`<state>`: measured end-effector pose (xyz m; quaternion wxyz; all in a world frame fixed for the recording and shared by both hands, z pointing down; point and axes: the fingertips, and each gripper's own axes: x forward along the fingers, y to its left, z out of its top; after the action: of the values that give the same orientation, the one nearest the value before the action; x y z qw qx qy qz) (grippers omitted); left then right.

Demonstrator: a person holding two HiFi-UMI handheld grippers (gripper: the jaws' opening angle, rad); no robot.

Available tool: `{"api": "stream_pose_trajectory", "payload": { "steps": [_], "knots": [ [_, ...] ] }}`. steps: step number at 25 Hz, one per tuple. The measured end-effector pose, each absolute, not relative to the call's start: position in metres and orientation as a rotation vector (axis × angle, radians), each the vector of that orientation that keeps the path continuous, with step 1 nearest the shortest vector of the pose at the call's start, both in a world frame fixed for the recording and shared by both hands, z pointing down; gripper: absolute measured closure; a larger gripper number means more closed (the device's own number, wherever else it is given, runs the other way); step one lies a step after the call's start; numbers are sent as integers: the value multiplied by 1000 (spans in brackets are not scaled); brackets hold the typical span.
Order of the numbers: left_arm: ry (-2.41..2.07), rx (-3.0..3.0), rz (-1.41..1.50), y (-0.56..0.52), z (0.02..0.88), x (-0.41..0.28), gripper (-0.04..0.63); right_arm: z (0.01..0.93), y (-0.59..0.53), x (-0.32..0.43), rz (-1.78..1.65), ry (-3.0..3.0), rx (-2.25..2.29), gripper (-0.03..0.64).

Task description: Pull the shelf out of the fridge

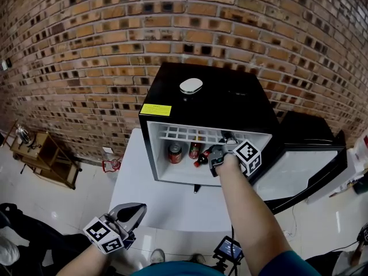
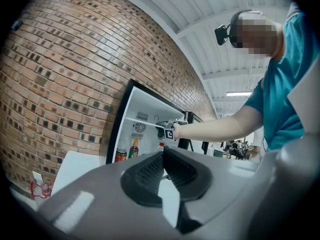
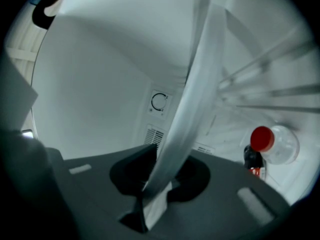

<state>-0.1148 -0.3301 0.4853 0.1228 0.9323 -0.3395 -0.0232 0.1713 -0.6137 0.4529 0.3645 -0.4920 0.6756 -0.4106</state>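
A black mini fridge (image 1: pixel 218 96) stands open on a white table (image 1: pixel 167 203). Its white wire shelf (image 1: pixel 184 134) sits high inside. My right gripper (image 1: pixel 221 148) reaches level to the shelf's front edge at the right. In the right gripper view the white front bar of the shelf (image 3: pixel 200 84) runs between the jaws, and the right gripper (image 3: pixel 162 176) is shut on it. My left gripper (image 1: pixel 138 211) hangs low in front of the table, away from the fridge, its fingertips together and nothing in them (image 2: pixel 164 156).
Under the shelf stand a red can (image 1: pixel 175 153) and a dark bottle (image 1: pixel 195 149); a red-capped bottle (image 3: pixel 261 139) shows deep inside. The fridge door (image 1: pixel 299 165) hangs open to the right. A white oval object (image 1: pixel 191 85) lies on the fridge top. A brick wall (image 1: pixel 86 50) is behind.
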Motion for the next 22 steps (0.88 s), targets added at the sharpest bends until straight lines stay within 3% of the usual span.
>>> {"api": "stream_pose_trajectory", "payload": {
  "steps": [22],
  "knots": [
    [-994,2716,-84,-328,485,-118,595,454,-595,169,-1088,1697,-1225,566]
  ]
}}
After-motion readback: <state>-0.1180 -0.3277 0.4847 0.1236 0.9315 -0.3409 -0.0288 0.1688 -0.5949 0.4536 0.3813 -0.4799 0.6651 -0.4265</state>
